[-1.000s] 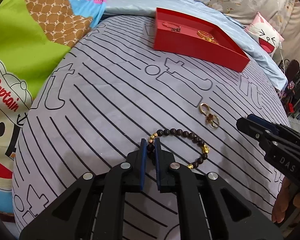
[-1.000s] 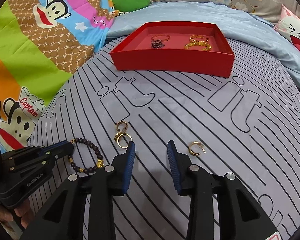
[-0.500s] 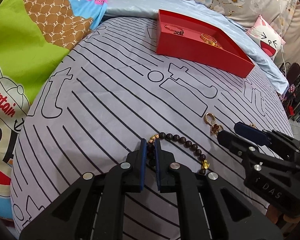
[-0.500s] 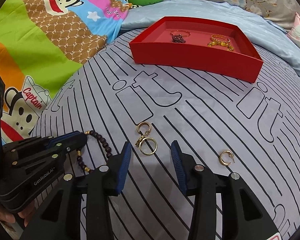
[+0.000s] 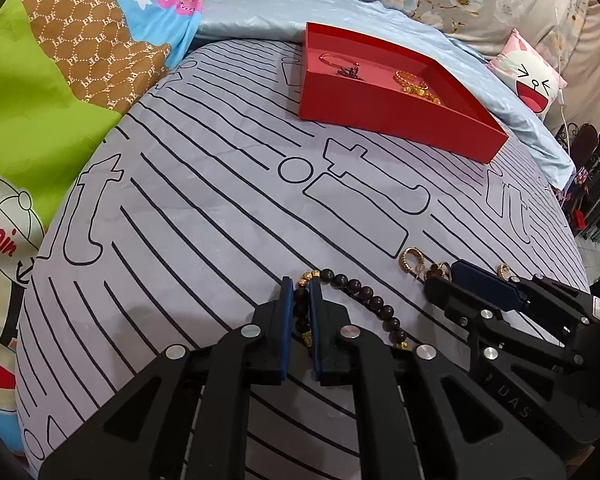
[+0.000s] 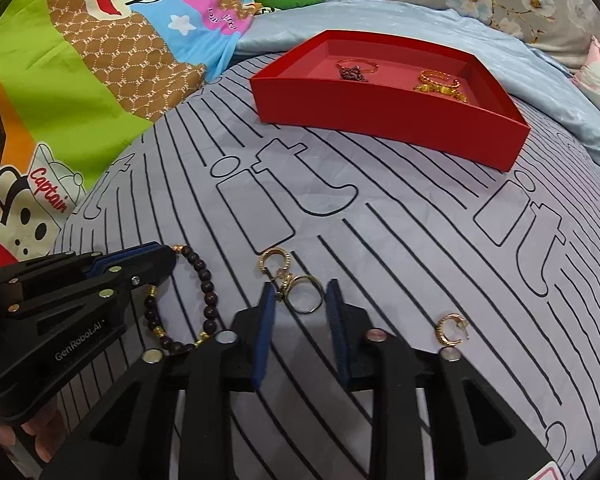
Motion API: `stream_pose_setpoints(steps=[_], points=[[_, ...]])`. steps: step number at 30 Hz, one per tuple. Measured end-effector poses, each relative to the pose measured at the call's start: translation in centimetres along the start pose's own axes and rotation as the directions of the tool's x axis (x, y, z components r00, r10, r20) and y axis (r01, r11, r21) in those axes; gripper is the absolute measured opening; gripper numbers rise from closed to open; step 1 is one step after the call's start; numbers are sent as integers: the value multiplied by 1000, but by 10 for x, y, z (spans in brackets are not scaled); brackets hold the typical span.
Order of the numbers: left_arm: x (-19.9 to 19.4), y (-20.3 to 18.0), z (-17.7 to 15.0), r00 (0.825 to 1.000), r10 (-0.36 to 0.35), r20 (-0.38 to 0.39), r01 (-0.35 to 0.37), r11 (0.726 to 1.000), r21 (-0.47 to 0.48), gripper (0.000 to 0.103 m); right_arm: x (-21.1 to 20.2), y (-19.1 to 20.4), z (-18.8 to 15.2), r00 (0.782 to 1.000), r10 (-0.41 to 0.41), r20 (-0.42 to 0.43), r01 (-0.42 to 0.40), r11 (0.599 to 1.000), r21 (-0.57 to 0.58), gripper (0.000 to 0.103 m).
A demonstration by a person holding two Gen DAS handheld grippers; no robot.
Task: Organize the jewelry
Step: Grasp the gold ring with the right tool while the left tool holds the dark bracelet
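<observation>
Below the red cardboard tray (image 6: 388, 120) at twelve o'clock, my left claw (image 5: 300, 308) clamps the dark wooden bead bracelet (image 5: 364, 296); my right claw (image 6: 300, 312) is closing around the linked gold rings (image 6: 296, 288), not yet gripping. Thin rings may slip sideways on soft bedsheet (image 6: 400, 240).

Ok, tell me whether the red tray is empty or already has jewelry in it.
Not empty. The red tray holds a dark beaded piece with a thin hoop and a gold chain cluster on its floor.
</observation>
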State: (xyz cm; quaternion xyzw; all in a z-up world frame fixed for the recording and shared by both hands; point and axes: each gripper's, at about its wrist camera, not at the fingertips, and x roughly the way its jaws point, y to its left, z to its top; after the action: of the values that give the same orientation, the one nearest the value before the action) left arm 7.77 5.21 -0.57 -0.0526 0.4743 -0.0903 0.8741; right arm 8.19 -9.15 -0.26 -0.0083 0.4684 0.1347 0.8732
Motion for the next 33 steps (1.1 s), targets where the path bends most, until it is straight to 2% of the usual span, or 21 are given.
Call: stream_pose_setpoints(steps=[17,33], points=[[-2,-21,0,999,-52,-12,52,998,29,8,-26,-27,-5,999,-14,34,11,997,81,23],[-34,-56,25,993,-97,64,90,990,110,8,-55,-44,5,995,-7,104,-6,993,121,23]])
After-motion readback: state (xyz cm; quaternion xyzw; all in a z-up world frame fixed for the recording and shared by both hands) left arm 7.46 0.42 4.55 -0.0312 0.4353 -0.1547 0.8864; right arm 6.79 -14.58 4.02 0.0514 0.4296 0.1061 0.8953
